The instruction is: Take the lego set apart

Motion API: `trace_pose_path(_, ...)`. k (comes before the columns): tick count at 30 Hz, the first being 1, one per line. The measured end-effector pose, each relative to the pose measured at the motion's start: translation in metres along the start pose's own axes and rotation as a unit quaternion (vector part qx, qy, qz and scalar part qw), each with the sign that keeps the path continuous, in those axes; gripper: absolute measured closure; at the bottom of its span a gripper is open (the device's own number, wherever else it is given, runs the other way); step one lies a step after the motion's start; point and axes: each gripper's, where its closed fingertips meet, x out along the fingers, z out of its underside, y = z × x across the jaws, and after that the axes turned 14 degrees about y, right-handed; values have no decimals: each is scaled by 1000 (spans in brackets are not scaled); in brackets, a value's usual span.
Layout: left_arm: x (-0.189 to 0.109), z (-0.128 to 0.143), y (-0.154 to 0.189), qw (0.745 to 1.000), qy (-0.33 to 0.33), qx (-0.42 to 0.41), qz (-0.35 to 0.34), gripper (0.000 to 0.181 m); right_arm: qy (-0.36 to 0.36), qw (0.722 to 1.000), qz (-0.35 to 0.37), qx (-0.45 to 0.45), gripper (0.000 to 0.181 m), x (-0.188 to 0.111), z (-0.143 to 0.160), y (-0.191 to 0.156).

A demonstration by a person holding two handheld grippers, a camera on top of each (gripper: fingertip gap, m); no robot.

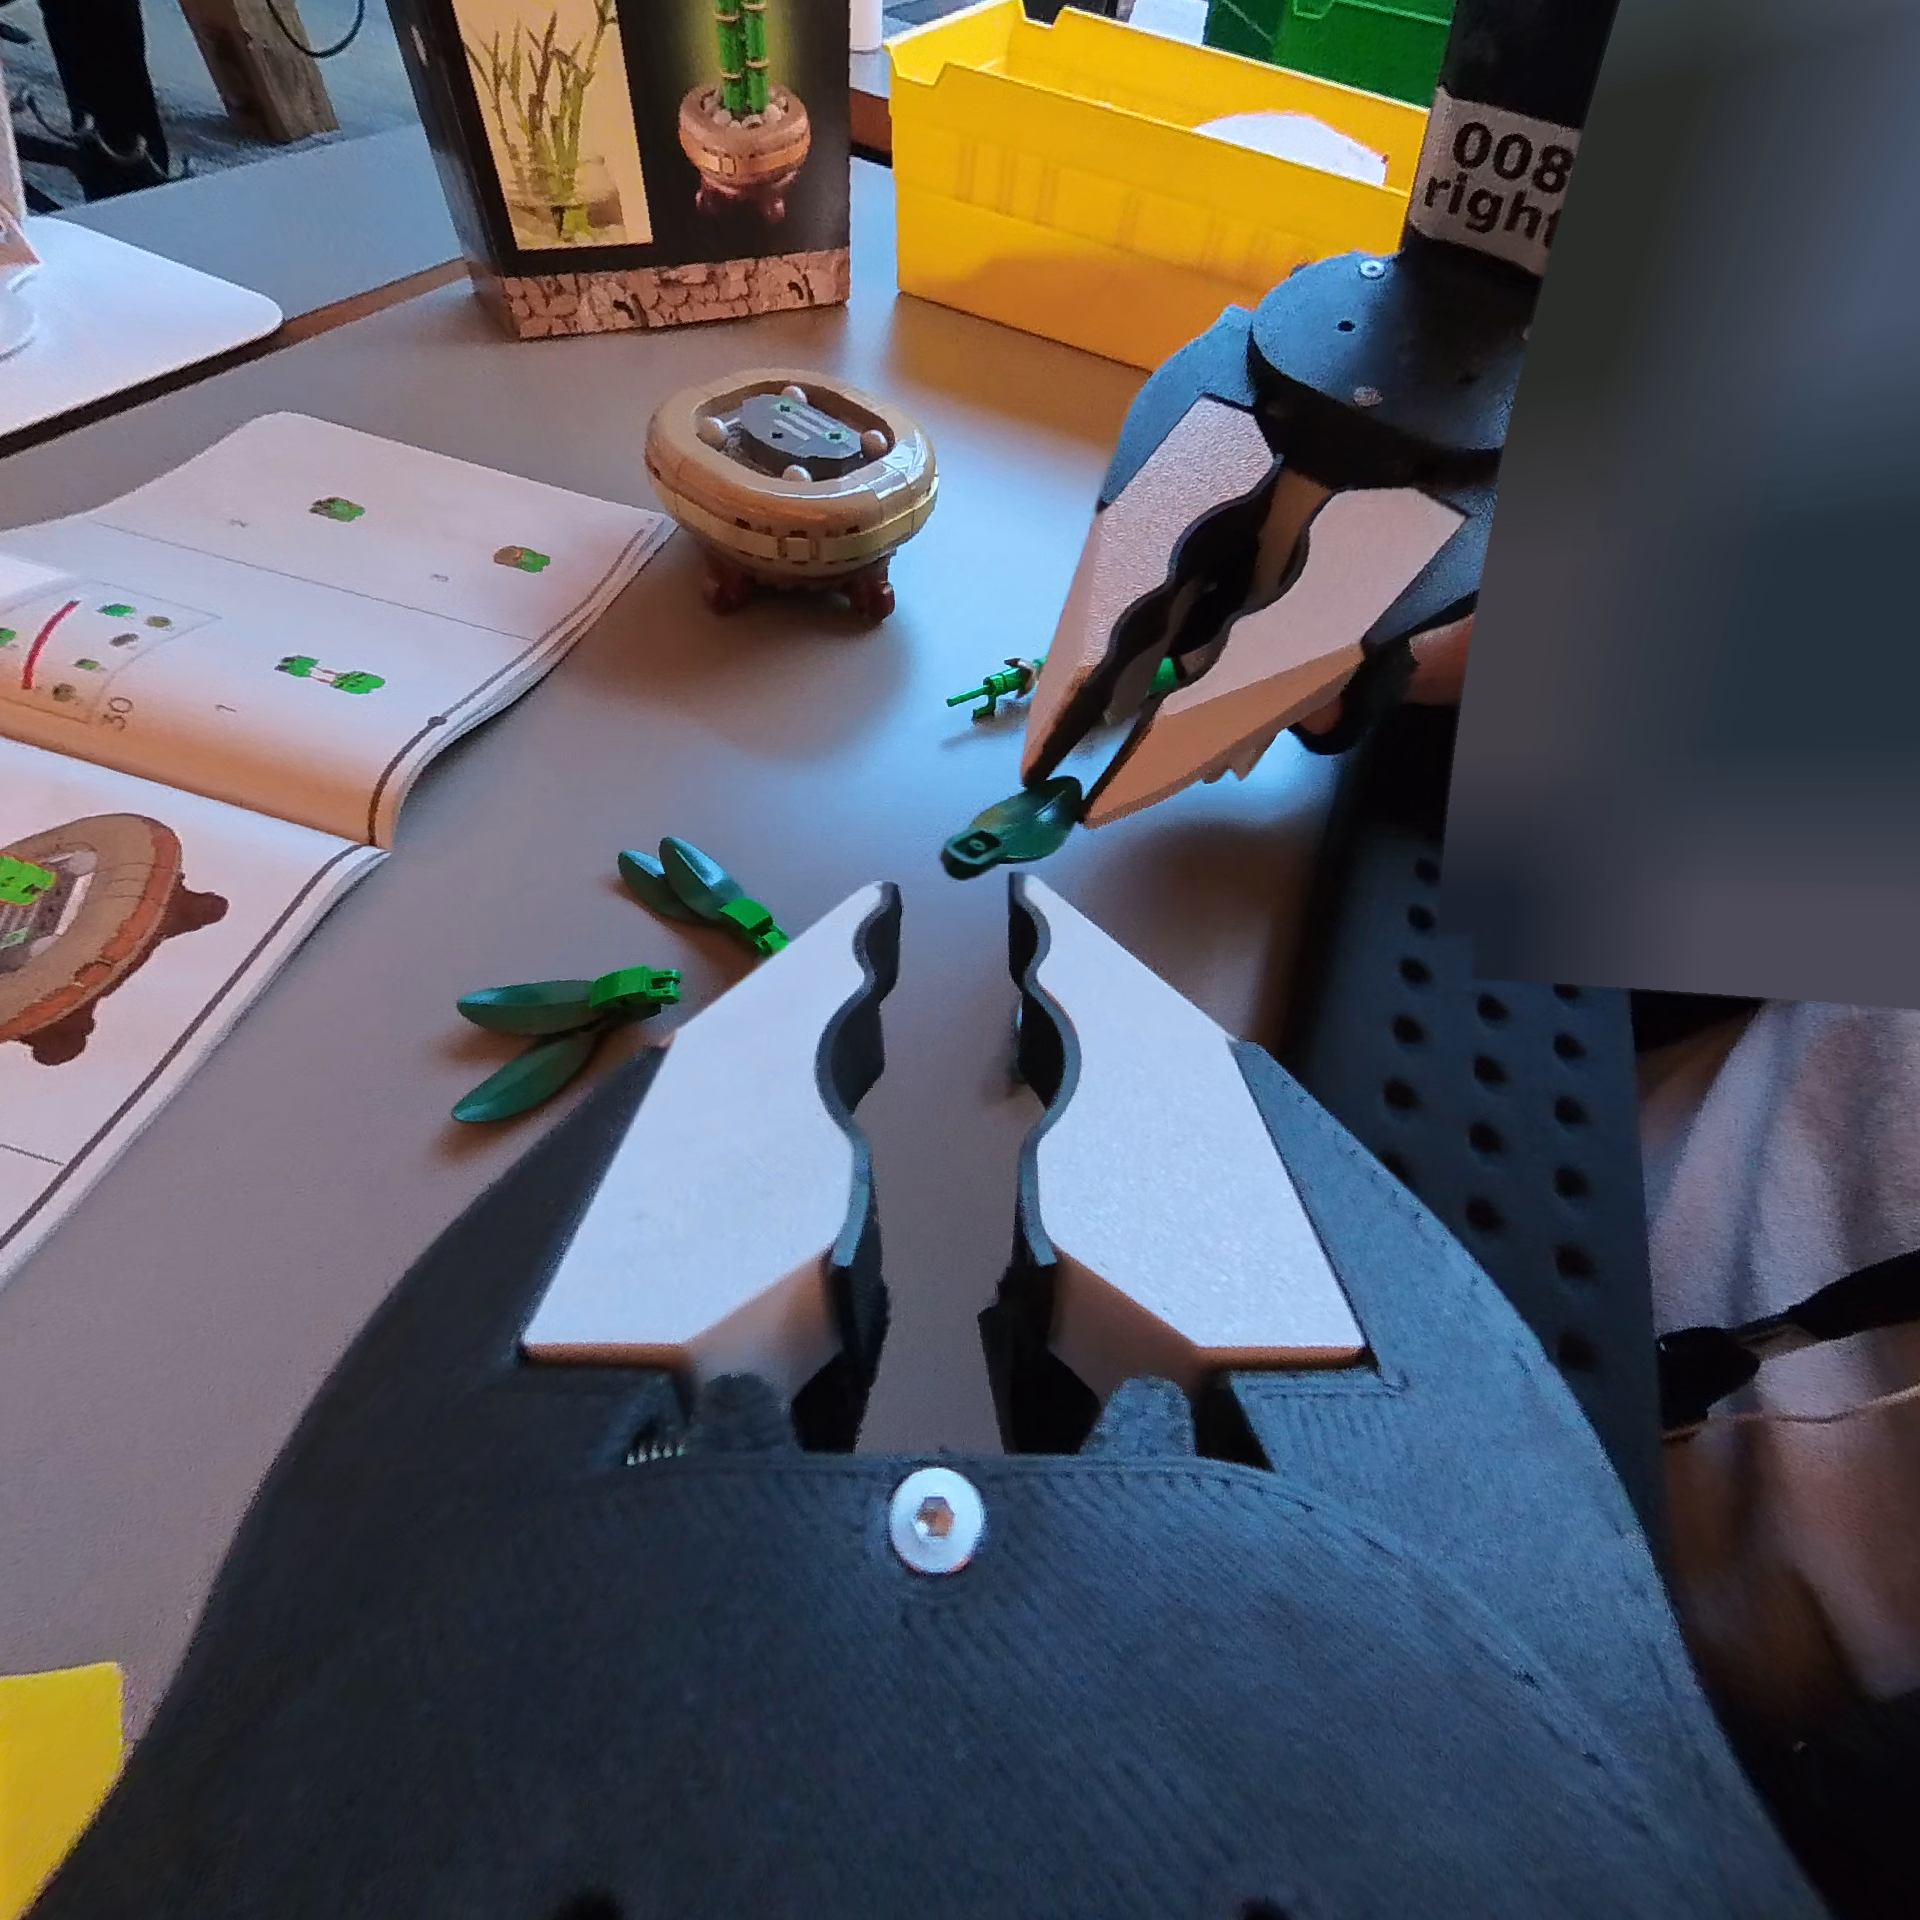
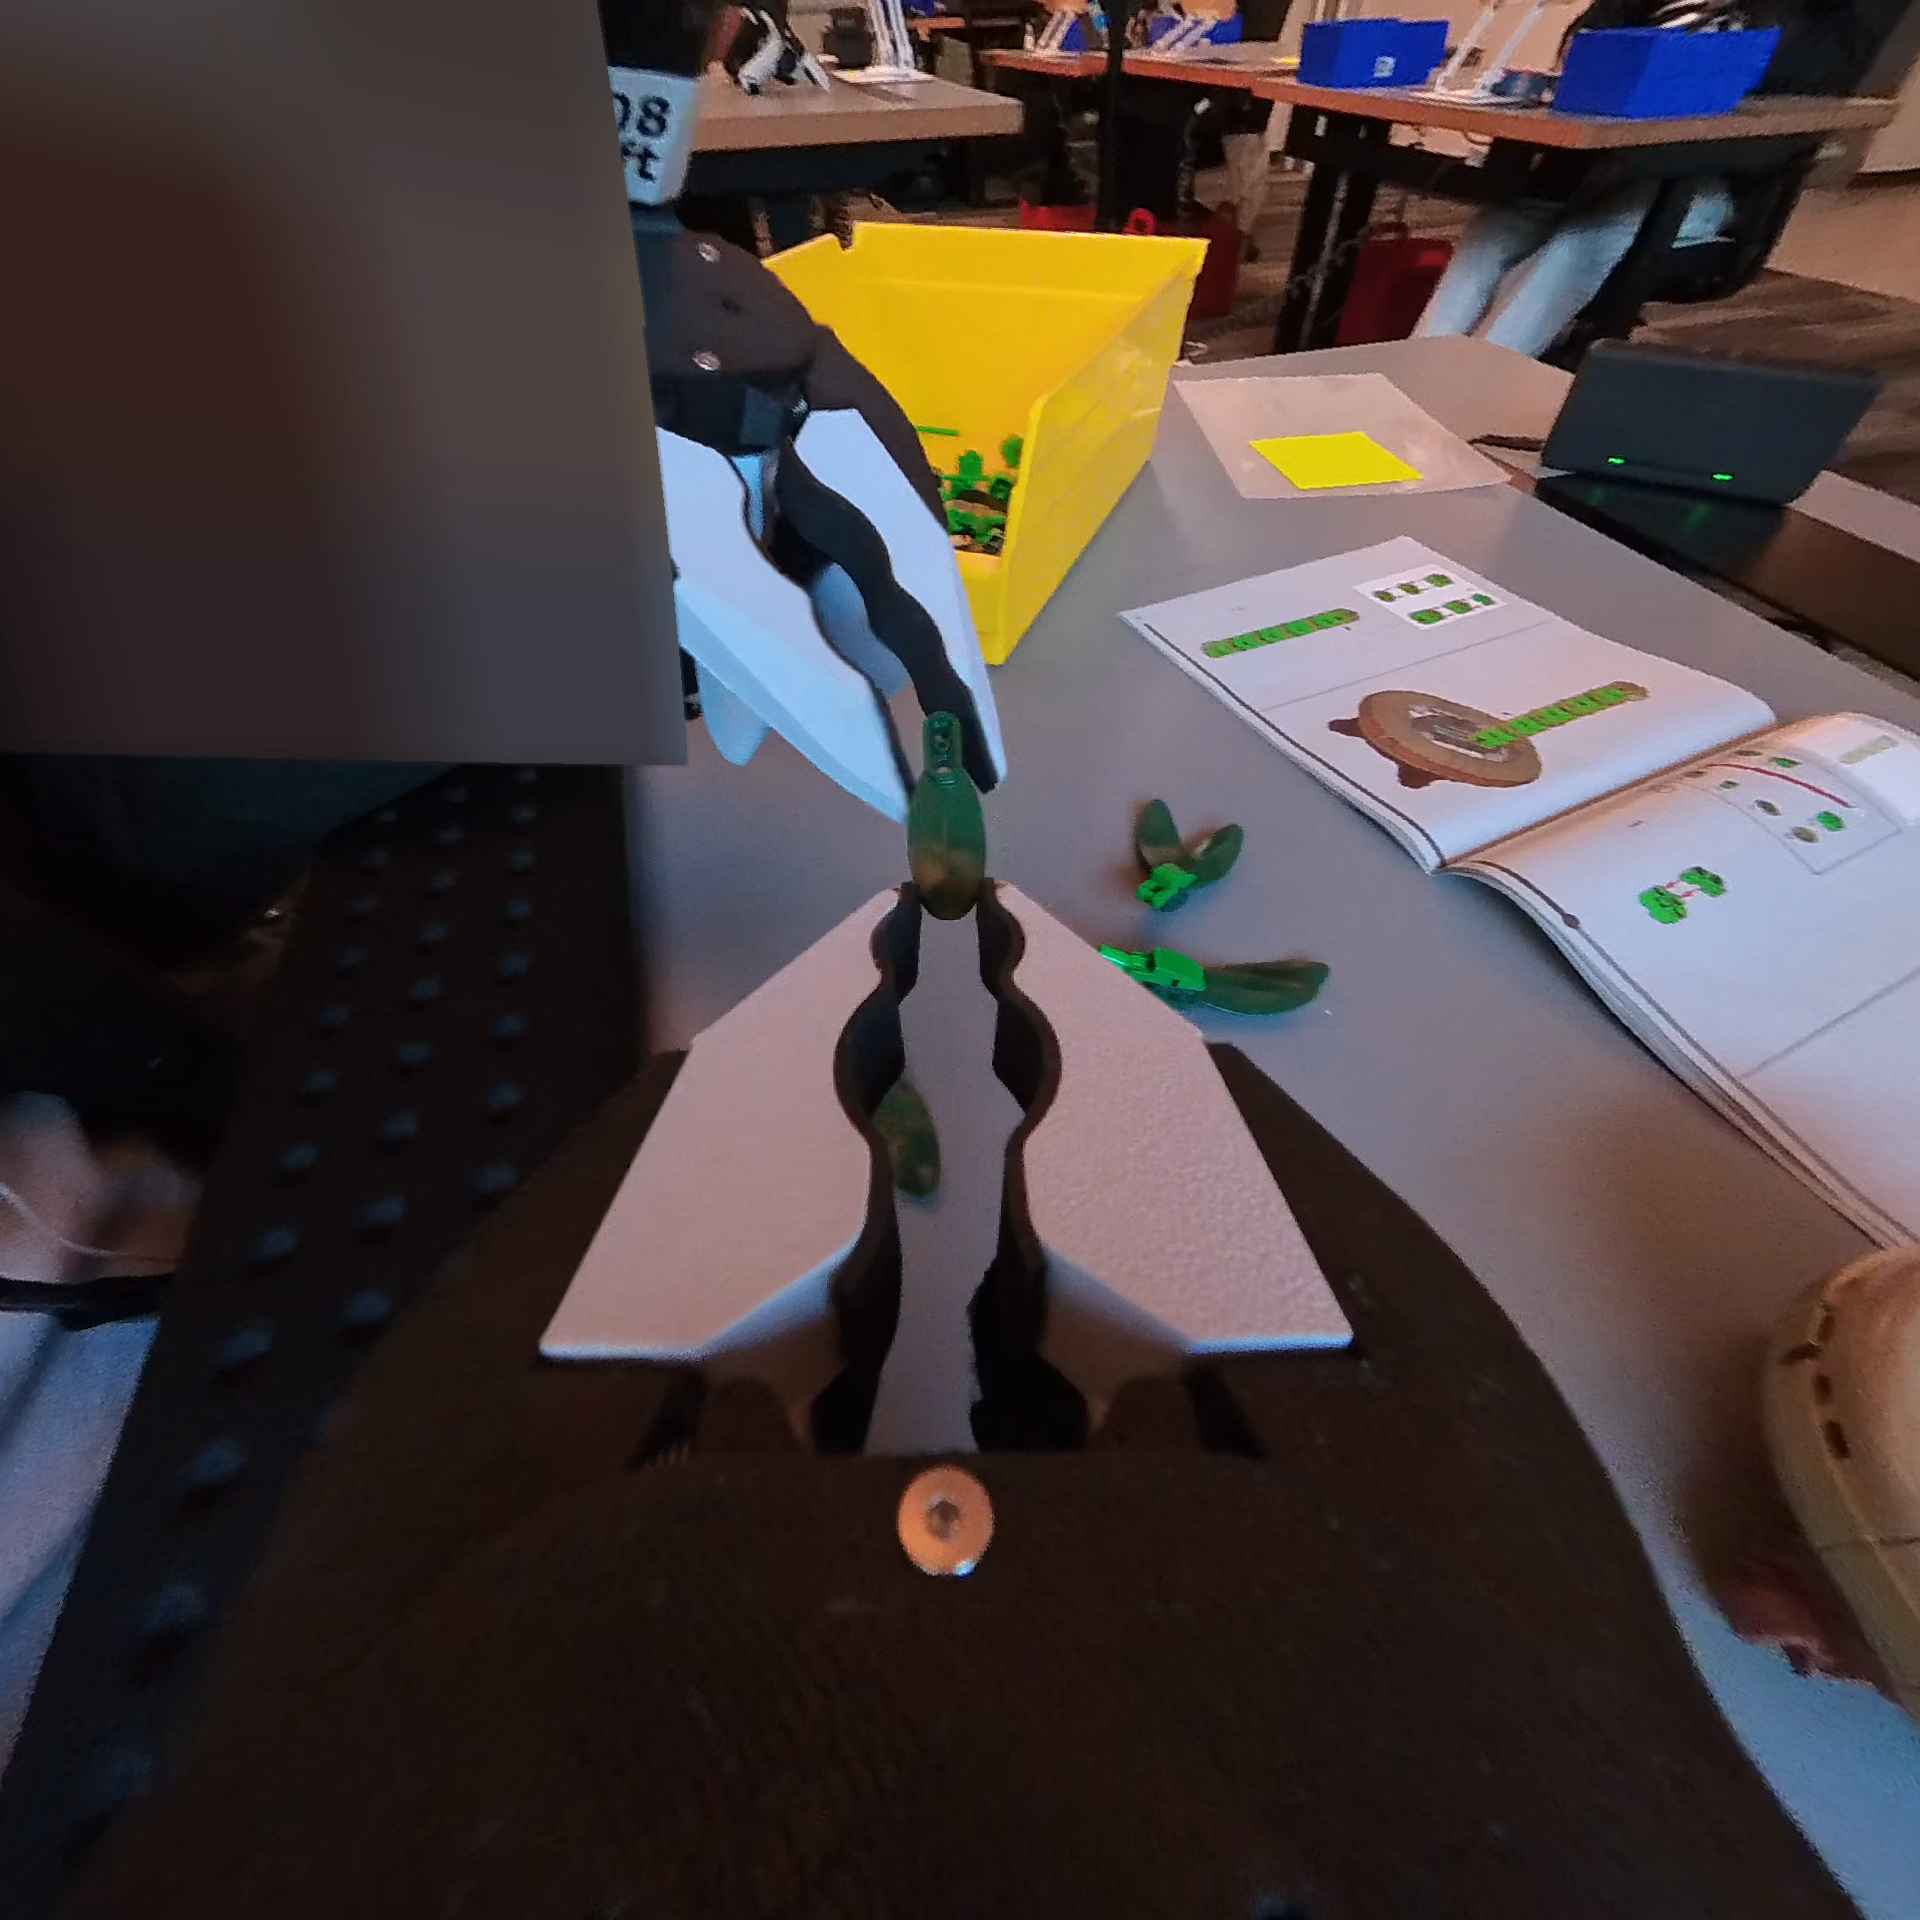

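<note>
A: The dark green leaf piece sits pinched by its broad end at the very tips of the right claw, above the desk. Its small clip end points toward the left claw, which is spread with nothing between its fingers.

B: So what could go wrong?

A: The hold looks shallow. If the left claw tugs at the clip end off-axis, I'd expect the leaf to twist out and drop, maybe onto the black perforated panel on the far side of the right claw.

B: And the rest?

A: Two leaf clusters lie on the desk just beyond the left claw's tips, toward the open instruction booklet. A sweep could scatter them. The tan pot base stands farther ahead, a thin green stem piece lies behind the right claw, and the yellow bin holds loose green parts.

B: Anything unclear?

A: From the right wrist view, I can't tell whether the leaf's clip end touches the left claw. Another green leaf shows under the right claw, partly hidden. The pot base is cut off there too.
</note>
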Motion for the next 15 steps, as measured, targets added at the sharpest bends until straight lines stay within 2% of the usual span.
trace_pose_path(3,-3,-6,6,998,19,-46,31,174,9,1000,-8,11,172,0,-3,-2)
trace_pose_path(6,-9,-22,13,991,65,-99,67,171,16,999,-21,26,172,-1,-5,-6)
trace_pose_path(10,-16,-35,11,981,106,-141,81,166,22,999,-32,37,172,-1,-7,-9)
trace_pose_path(15,-15,-32,14,980,98,-149,92,160,35,997,-44,55,172,-1,-12,-12)
